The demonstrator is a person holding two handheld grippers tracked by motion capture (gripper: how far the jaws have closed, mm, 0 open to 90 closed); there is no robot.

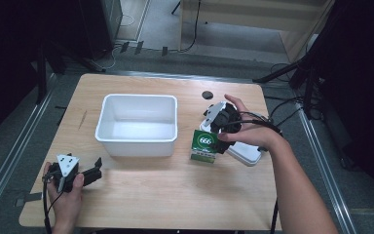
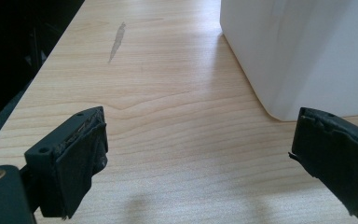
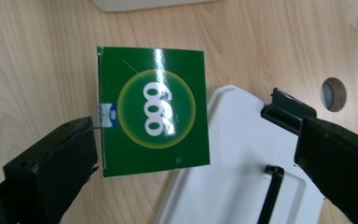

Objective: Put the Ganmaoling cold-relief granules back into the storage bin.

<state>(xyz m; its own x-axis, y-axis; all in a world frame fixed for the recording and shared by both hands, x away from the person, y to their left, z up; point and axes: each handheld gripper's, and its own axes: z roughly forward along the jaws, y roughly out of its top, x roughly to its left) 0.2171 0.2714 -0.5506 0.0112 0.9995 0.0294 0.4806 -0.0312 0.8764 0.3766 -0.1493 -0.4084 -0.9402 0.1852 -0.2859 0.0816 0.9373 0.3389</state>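
At the white bin's four o'clock, the right gripper, jaws spread, straddles the green box; closing comes next, while the left gripper rests spread.

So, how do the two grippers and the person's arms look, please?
Both grippers are black. The left gripper carries a grey three-cornered plate with dark holes on top, and a thin black cable trails down from it. Its fingers are blocky, with worn black pads. The right gripper has a white part on its body and black cables looping off it. Both forearms are bare, with no sleeves.
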